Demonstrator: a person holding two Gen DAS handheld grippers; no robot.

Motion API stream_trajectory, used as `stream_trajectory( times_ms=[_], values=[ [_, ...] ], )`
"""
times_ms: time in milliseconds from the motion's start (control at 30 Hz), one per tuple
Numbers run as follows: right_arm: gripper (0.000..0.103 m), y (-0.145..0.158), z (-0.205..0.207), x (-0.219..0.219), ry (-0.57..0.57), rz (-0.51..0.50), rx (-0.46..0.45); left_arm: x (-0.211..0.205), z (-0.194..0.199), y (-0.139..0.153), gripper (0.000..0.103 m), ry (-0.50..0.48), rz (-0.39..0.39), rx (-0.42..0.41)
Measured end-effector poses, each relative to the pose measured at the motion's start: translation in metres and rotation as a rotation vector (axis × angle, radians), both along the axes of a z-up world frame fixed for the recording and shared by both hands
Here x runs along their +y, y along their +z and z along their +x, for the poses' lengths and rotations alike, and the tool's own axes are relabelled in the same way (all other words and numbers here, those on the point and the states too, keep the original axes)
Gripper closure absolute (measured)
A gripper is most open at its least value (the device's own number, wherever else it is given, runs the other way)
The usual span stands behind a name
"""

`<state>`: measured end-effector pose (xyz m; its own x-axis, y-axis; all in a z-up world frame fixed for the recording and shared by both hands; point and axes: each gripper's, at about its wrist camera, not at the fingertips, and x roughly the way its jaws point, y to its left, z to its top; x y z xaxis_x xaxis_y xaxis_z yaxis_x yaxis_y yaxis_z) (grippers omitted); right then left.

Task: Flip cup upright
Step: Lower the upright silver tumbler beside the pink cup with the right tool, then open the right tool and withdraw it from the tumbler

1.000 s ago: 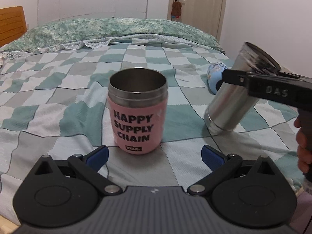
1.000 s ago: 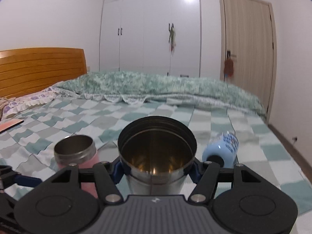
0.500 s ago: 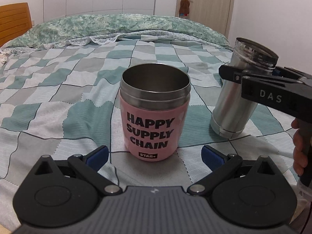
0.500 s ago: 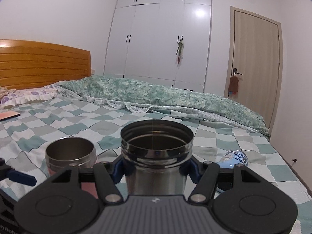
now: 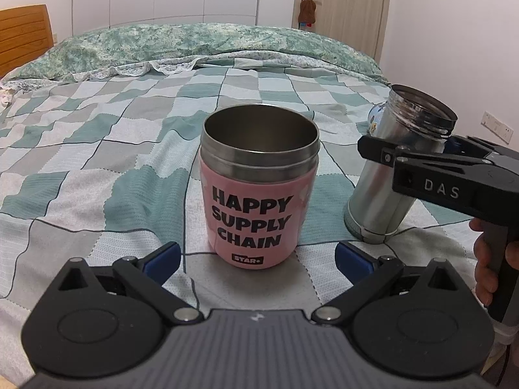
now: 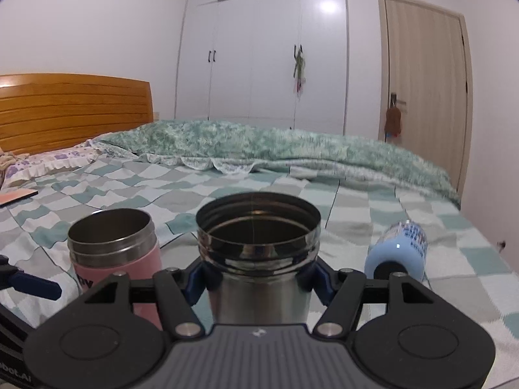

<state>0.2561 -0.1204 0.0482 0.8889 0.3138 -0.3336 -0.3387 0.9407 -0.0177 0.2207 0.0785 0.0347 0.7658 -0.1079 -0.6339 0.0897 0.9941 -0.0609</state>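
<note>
A tall steel cup (image 6: 259, 259) stands mouth-up on the checked bedspread, leaning slightly; it also shows in the left wrist view (image 5: 389, 188). My right gripper (image 6: 258, 278) is shut on it just below the threaded rim. A pink steel cup (image 5: 258, 191) reading "HAPPY SUPPLY CHAIN" stands upright in front of my left gripper (image 5: 256, 256), which is open and empty just short of it. The pink cup also shows in the right wrist view (image 6: 113, 249), left of the steel cup.
A blue and white bottle (image 6: 399, 253) lies on its side to the right, behind the steel cup. A folded green quilt (image 5: 201, 42) lies across the far side of the bed. A wooden headboard (image 6: 71, 107) is at left. The bed edge is on the right.
The steel cup went from tilted above the bed to standing with its base on the bedspread, still held. The left gripper drew closer to the pink cup.
</note>
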Motion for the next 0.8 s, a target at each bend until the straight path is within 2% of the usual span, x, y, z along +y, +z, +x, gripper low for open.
stream_trajectory(
  times_ms=[33, 133, 333, 667, 800],
  values=[
    [0.018, 0.000, -0.001, -0.001, -0.003, 0.002, -0.003, 0.000, 0.000, 0.000, 0.000, 0.000, 0.001, 0.000],
    [0.015, 0.003, -0.005, -0.005, 0.012, 0.014, -0.008, 0.000, -0.002, 0.002, 0.000, 0.000, 0.001, -0.004],
    [0.000, 0.015, -0.027, -0.016, 0.019, 0.037, -0.040, -0.001, -0.016, 0.009, 0.000, -0.003, -0.013, -0.022],
    [0.000, 0.039, -0.106, -0.068, 0.014, 0.067, -0.120, -0.025, -0.068, 0.036, 0.000, -0.035, -0.041, -0.111],
    [0.000, 0.040, -0.143, -0.090, -0.005, 0.064, -0.153, -0.040, -0.099, 0.042, 0.000, -0.042, -0.059, -0.184]
  ],
)
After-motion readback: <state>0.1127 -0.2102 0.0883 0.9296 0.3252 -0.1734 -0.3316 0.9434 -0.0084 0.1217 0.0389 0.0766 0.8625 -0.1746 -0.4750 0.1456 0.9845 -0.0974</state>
